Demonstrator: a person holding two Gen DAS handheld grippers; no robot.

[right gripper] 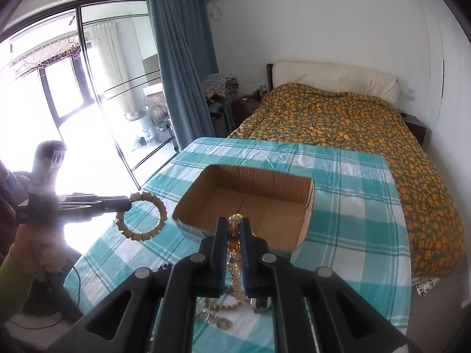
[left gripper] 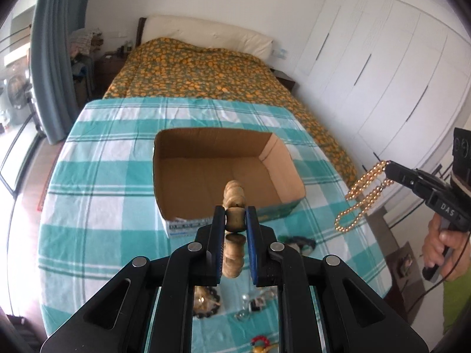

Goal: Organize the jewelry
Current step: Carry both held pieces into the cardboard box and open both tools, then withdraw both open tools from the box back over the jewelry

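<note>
Both tongs are gripping jewelry above the surface's near edge: left tongs point(left gripper: 235, 220) pinching the bracelet point(right gripper: 141, 216), right tongs point(right gripper: 234, 235) the necklace point(left gripper: 363, 195). The box point(left gripper: 282, 158) is lying straight ahead; the left seems nearer.

One cardboard box point(left gripper: 217, 176) sits on one checked tablecloth point(left gripper: 97, 194). Two grippers show: left gripper point(left gripper: 235, 220) with one wooden bead bracelet point(right gripper: 141, 216), right gripper point(right gripper: 234, 229) with one gold bead necklace point(left gripper: 363, 197).
</note>
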